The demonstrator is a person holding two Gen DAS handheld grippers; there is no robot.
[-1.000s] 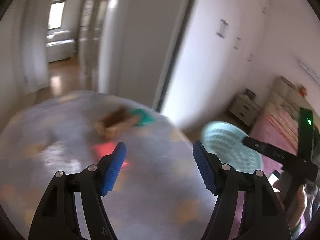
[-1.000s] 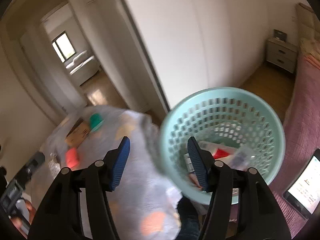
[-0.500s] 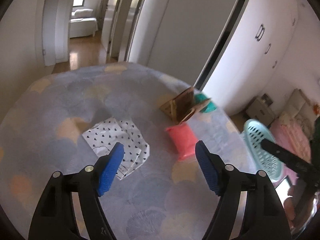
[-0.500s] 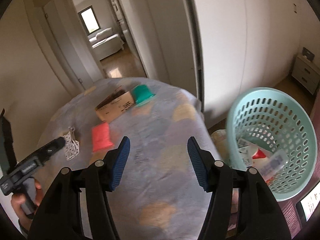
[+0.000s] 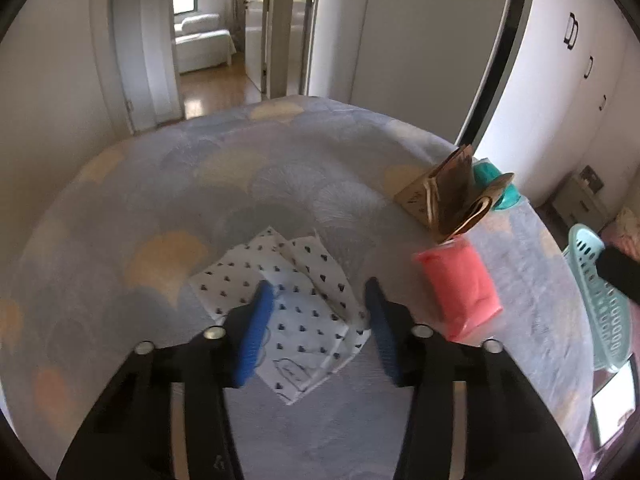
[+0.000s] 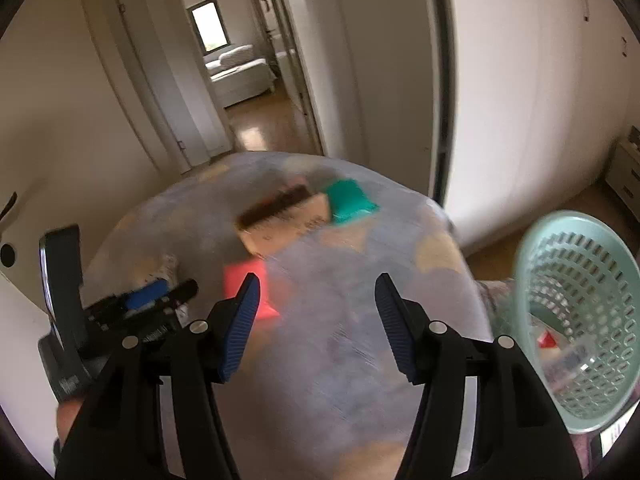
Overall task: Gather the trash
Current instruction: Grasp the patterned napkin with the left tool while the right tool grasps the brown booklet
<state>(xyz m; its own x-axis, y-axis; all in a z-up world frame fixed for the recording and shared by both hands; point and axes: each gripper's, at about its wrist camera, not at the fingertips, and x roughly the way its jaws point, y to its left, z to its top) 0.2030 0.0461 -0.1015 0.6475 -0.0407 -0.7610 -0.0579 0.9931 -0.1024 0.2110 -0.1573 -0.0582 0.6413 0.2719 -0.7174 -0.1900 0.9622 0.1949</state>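
A white paper with small black hearts point(image 5: 260, 264) lies flat on the patterned cloth of the table point(image 5: 160, 200). My left gripper point(image 5: 319, 286) hangs just over it, jaws closing, the paper between the pads, which do not press on it. To its right lie a red packet point(image 5: 460, 284), a folded brown cardboard piece point(image 5: 448, 200) and a teal packet point(image 5: 496, 184). My right gripper point(image 6: 318, 280) stands open and empty above the table, with the red packet point(image 6: 236, 276) by its left finger. The left gripper point(image 6: 176, 292) shows at the left of the right wrist view.
A mint-green perforated basket point(image 6: 580, 320) with several pieces of trash inside stands off the table's right edge, also visible as the basket point(image 5: 600, 304) in the left wrist view. A lit screen point(image 5: 612, 404) lies below it. White wardrobes and a doorway stand behind the table.
My left gripper swung left and down from the basket side to the heart-patterned paper, and its jaws narrowed. My right gripper moved left, so the basket slid to the right edge of its view.
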